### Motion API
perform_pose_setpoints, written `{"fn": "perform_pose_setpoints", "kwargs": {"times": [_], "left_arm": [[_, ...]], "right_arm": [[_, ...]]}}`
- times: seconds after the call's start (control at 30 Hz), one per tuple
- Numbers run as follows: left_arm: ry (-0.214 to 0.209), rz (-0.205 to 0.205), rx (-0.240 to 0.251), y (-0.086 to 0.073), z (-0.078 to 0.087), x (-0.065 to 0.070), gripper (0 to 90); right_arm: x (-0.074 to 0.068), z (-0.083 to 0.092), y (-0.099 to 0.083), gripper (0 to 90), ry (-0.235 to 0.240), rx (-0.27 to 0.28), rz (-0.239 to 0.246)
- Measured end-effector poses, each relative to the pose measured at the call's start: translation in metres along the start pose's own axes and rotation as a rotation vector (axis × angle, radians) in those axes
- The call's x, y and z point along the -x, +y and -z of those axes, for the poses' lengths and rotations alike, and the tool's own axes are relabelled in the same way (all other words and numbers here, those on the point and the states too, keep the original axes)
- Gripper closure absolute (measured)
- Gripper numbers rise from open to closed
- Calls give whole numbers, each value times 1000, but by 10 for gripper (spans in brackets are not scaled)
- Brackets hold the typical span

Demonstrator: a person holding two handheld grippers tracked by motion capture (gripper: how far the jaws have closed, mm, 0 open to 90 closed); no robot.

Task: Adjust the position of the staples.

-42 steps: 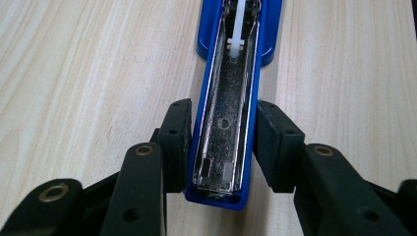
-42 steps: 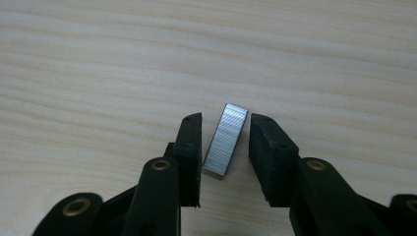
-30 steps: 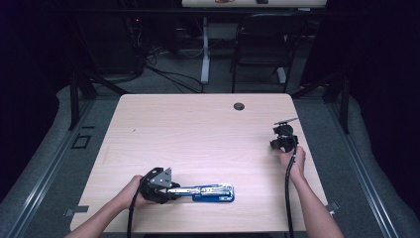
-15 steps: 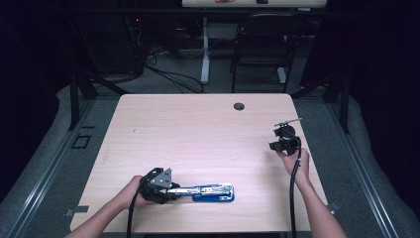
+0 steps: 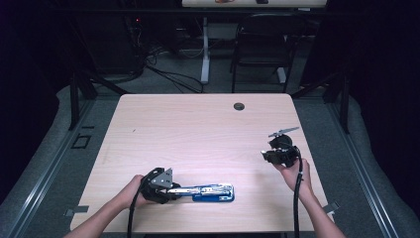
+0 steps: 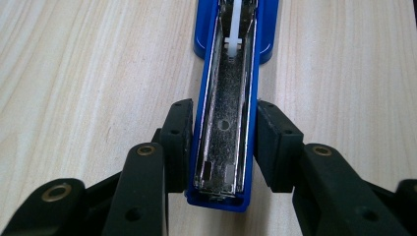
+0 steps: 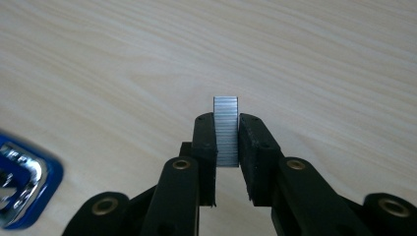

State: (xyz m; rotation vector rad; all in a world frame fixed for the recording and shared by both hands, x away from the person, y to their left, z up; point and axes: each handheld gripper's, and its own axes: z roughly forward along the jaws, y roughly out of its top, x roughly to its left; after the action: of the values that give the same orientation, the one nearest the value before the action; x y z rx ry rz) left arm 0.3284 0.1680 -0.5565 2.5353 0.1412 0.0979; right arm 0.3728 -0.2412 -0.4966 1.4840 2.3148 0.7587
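Stapler (image 5: 210, 192): blue, lying open near the table's (image 5: 198, 129) front edge, left of centre, its long axis running across the table. Your left gripper (image 5: 171, 191) has it by the near end. In the left gripper view both pads (image 6: 178, 142) press the blue side walls of the stapler (image 6: 228, 123), one on each side, so that claw is clamped on it. The metal staple channel lies face up between the jaws, silver and scuffed, with a white pusher piece farther along toward the blue base. Stapler rests flat on the wood.

Your left hand (image 5: 131, 191) sits at the front edge, forearm coming in from the bottom left, cable trailing down beside it.

Farther back and well to the right, your right gripper (image 5: 267, 154) is held above the table near its right edge, well apart from the stapler. Right hand (image 5: 293, 171) cups it from below. In the right gripper view the claw is closed on a strip of staples (image 7: 226, 130): a short silver ribbed block standing upright between the pads, its top poking above the fingertips. A corner of the blue stapler (image 7: 24, 182) shows blurred at the lower left of that view.

Farthest on the table: a small dark round grommet (image 5: 239, 106) near the back edge, right of centre. Behind the table, a chair (image 5: 260, 54) and loose cables on the floor.
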Motion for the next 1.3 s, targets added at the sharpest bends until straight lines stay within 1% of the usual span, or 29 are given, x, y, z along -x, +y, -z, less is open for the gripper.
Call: {"fn": "perform_pose_setpoints", "kwargs": {"times": [0.03, 0.17, 0.23, 0.27, 0.33, 0.37, 0.43, 0.5, 0.53, 0.57, 0.63, 0.73, 0.77, 0.8, 0.83, 0.87, 0.97, 1.0, 1.03, 1.07, 1.1, 1.13, 1.2, 1.23, 1.3], "left_arm": [[-1, -1, -1, 0, 0, 0, 617], [-2, -1, -3, 0, 0, 0, 618], [-3, -1, -3, 0, 0, 0, 618], [-3, -1, -3, 0, 0, 0, 618], [-3, 0, -3, 0, 0, 0, 618], [-4, -1, -3, 0, 0, 0, 619], [-3, -1, -2, 0, 0, 0, 618], [-7, 1, -1, 0, -1, 0, 619], [-8, 2, 0, 0, -1, -1, 618], [-8, 2, 1, 0, -1, -1, 618], [-8, 4, 1, -1, -1, -1, 618], [-9, 4, 2, -1, -1, -1, 618], [-9, 4, 2, -1, -1, -1, 619], [-4, 4, 4, -1, -2, -1, 618], [-4, 4, 3, -1, -2, -1, 618], [-4, 4, 3, -1, -2, -1, 619], [-2, 4, 3, -1, -2, 0, 618], [-1, 3, 2, -1, -2, 0, 618], [-1, 4, 2, -1, -2, 0, 618], [-1, 3, 2, -1, -2, 0, 618], [-2, 5, 3, -1, -2, 0, 618], [-2, 5, 4, -1, -2, 0, 618], [-2, 4, 3, -1, -2, 0, 618], [-2, 4, 3, -1, -2, 0, 618], [2, 4, 4, -1, -2, 0, 618]], "right_arm": [[-4, 3, -3, 780, 14, 4, 9], [-16, 12, -12, 780, 29, -3, 49], [-20, 13, -17, 780, 52, -5, 52], [-23, 12, -21, 780, 64, -14, 60], [-27, 10, -26, 780, 65, -47, 81], [-29, 8, -29, 780, 78, -62, 87], [-33, 3, -33, 780, 86, -80, 101], [-36, -1, -34, 780, 90, -102, 117], [-39, -4, -34, 780, 99, -103, 120], [-42, -8, -34, 780, 105, -116, 130], [-48, -13, -35, 780, 116, -149, 155], [-57, -21, -37, 780, 127, -172, 187], [-59, -23, -37, 780, 124, -198, 210], [-61, -24, -37, 780, 134, -209, 213], [-64, -27, -38, 780, 132, -209, 215], [-64, -27, -38, 780, 123, -234, 237], [-65, -31, -40, 780, 126, -261, 246], [-65, -31, -40, 779, 118, -269, 261], [-66, -32, -41, 779, 125, -276, 251], [-67, -33, -42, 779, 114, -270, 251], [-66, -33, -41, 779, 118, -296, 267], [-67, -34, -41, 776, 115, -306, 270], [-67, -35, -41, 718, 122, -314, 271], [-67, -35, -40, 695, 124, -333, 278], [-65, -32, -38, 700, 124, -337, 288]]}}
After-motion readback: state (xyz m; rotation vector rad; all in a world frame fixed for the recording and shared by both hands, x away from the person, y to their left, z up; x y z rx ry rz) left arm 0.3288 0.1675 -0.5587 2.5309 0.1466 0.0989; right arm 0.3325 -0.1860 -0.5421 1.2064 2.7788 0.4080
